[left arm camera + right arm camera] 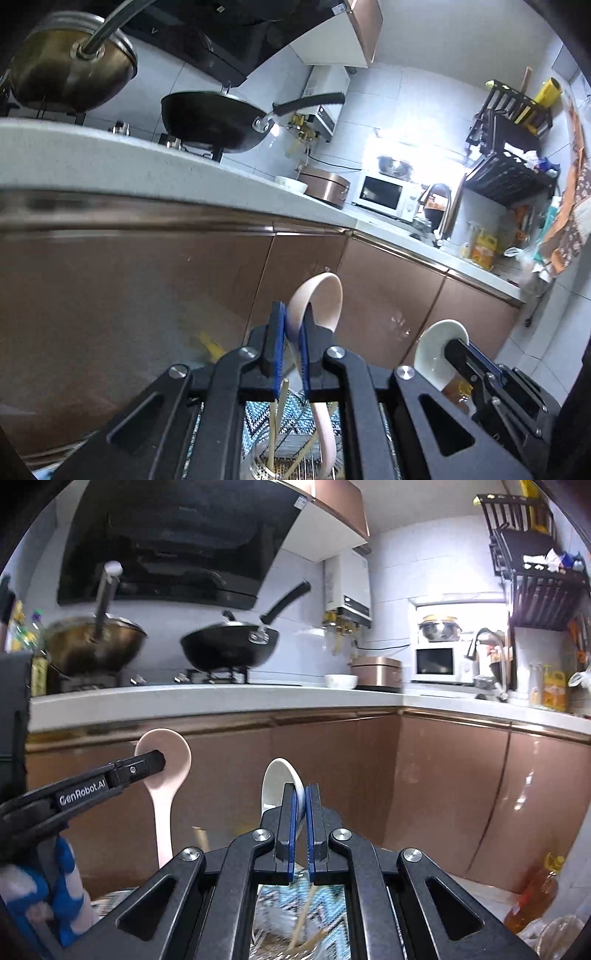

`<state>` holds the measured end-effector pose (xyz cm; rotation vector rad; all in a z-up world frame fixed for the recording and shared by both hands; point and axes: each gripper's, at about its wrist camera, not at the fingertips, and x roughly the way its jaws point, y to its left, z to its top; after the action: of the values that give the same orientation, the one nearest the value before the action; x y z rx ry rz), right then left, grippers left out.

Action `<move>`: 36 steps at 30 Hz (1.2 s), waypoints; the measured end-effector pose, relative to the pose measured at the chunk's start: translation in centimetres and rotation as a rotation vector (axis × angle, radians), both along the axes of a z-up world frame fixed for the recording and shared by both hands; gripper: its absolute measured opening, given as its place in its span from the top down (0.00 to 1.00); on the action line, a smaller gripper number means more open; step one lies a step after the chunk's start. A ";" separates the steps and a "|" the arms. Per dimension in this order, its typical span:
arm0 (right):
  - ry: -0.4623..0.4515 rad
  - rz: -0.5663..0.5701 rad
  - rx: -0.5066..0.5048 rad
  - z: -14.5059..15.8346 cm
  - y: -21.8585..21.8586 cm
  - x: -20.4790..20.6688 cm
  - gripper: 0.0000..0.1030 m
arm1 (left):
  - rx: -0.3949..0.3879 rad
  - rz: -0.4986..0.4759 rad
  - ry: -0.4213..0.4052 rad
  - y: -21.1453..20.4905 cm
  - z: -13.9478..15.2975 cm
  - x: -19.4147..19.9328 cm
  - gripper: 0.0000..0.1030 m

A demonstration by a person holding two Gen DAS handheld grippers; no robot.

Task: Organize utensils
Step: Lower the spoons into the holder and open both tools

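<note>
My left gripper [291,325] is shut on a pink spoon [325,295], bowl up, its handle running down below the fingers. It also shows in the right wrist view [147,766], with the pink spoon [173,771] at the left. My right gripper [302,801] is shut on a white ceramic spoon [277,779], bowl up. In the left wrist view that gripper [458,350] and white spoon [434,347] sit at lower right. Below both grippers, wooden chopsticks [275,424] stand in a clear holder [295,949] over a patterned mat.
Brown cabinet doors [443,775] under a white counter [221,698] fill the front. Two woks [229,646] sit on the stove. A bowl, rice cooker [376,670] and microwave [439,662] stand at the back right. An oil bottle [535,890] stands on the floor.
</note>
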<state>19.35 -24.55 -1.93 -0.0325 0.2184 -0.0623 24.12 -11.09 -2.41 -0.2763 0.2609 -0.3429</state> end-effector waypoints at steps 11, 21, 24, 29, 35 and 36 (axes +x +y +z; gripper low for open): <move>0.047 -0.035 -0.095 -5.9 0.9 1.8 0.93 | 0.058 0.086 -0.078 -3.0 -5.9 0.4 0.90; 0.090 -0.014 -0.083 -6.0 0.8 0.4 0.83 | 0.018 -0.020 -0.030 -2.1 -5.4 0.2 0.74; 0.104 -0.011 -0.069 -5.6 0.7 0.2 0.79 | 0.010 -0.045 0.011 -1.5 -5.1 0.3 0.70; 0.108 -0.007 -0.068 -4.1 0.7 -1.0 0.76 | 0.015 -0.069 0.027 0.1 -3.4 -1.7 0.64; 0.088 -0.007 -0.082 -1.7 0.7 -4.8 0.70 | 0.069 -0.061 0.055 4.4 -0.3 -5.9 0.57; 0.090 -0.010 -0.080 -1.5 0.6 -5.4 0.70 | 0.070 -0.056 0.065 5.3 0.1 -6.5 0.57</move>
<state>13.99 -23.95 -3.45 -0.1140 0.3062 -0.0792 17.66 -5.79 -2.30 -0.2115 0.3445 -0.3794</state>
